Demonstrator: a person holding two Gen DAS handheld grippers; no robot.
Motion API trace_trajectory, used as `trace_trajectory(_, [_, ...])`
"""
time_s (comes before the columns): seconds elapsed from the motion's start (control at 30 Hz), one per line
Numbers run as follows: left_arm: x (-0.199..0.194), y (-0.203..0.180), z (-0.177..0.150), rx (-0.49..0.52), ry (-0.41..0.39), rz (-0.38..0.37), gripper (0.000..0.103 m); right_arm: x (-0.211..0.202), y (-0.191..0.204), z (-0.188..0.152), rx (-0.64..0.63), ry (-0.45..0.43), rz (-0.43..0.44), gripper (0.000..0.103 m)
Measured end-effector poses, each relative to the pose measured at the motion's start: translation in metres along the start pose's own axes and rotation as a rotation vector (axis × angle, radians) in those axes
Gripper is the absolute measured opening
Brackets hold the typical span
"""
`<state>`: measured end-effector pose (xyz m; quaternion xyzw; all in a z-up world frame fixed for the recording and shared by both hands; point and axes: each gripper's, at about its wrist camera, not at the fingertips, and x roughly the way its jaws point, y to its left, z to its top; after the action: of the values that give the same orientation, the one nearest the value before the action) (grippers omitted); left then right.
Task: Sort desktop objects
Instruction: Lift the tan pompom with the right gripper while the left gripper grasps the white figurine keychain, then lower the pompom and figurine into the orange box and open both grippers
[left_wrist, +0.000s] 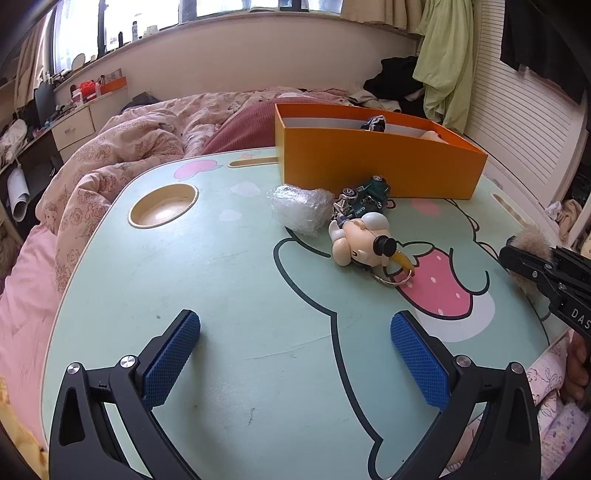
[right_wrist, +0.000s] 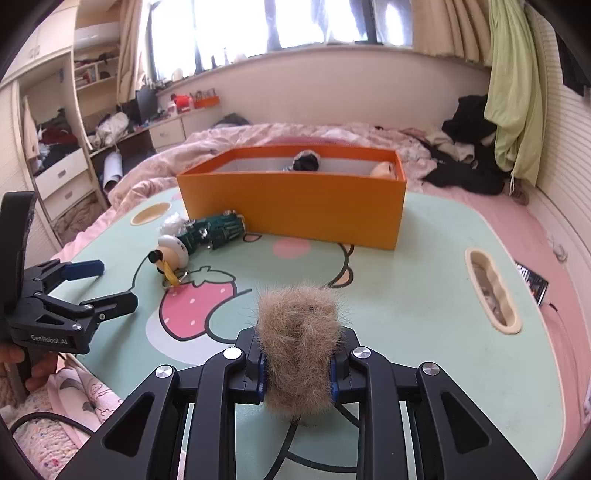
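Observation:
My right gripper (right_wrist: 297, 369) is shut on a tan furry ball (right_wrist: 299, 343) and holds it over the near part of the green lap table (right_wrist: 406, 314). It also shows at the right edge of the left wrist view (left_wrist: 532, 254). My left gripper (left_wrist: 295, 354) is open and empty above the table's near side, and it shows in the right wrist view (right_wrist: 107, 284). An orange box (left_wrist: 380, 162) (right_wrist: 295, 206) stands at the far side with a dark item and a pale item inside. In front of it lie a cream doll keychain (left_wrist: 360, 240) (right_wrist: 171, 253), a green toy car (left_wrist: 365, 201) (right_wrist: 214, 230) and a crumpled clear wrap (left_wrist: 299, 206).
The table sits on a bed with pink bedding (left_wrist: 122, 158). It has a round cup hole (left_wrist: 162, 205) at the far left and an oval slot (right_wrist: 493, 291) at the right. A phone (right_wrist: 532, 282) lies on the bed to the right. Clothes are piled at the far right (right_wrist: 465, 155).

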<state>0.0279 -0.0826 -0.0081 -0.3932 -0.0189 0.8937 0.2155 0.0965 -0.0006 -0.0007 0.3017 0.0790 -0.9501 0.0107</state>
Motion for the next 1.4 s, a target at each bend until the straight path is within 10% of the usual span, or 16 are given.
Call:
trace_trajectory(0.27, [0.001,-0.015,0.032,-0.048,0.015,-0.152,0.102,0.003,0.000,-0.001,-0.002,0.015,0.001,0.023])
trace_trajectory(0.47, [0.032,-0.025,0.052,-0.063,0.106,-0.106,0.073,0.003,-0.003,-0.004,0.018,0.021,0.009,0.024])
trace_trajectory(0.57, [0.034,-0.021,0.049,-0.067,0.102,-0.068,0.041,0.002,-0.005,-0.004,0.027,0.018,0.008,0.024])
trace_trajectory(0.93, [-0.031,-0.009,0.038,-0.037,-0.033,-0.146,0.041,-0.001,-0.008,0.006,0.035,0.025,0.027,0.023])
trace_trajectory(1.4, [0.001,-0.022,0.188,-0.011,-0.144,-0.149,0.041,0.052,-0.032,0.158,0.123,-0.019,0.073,0.024])
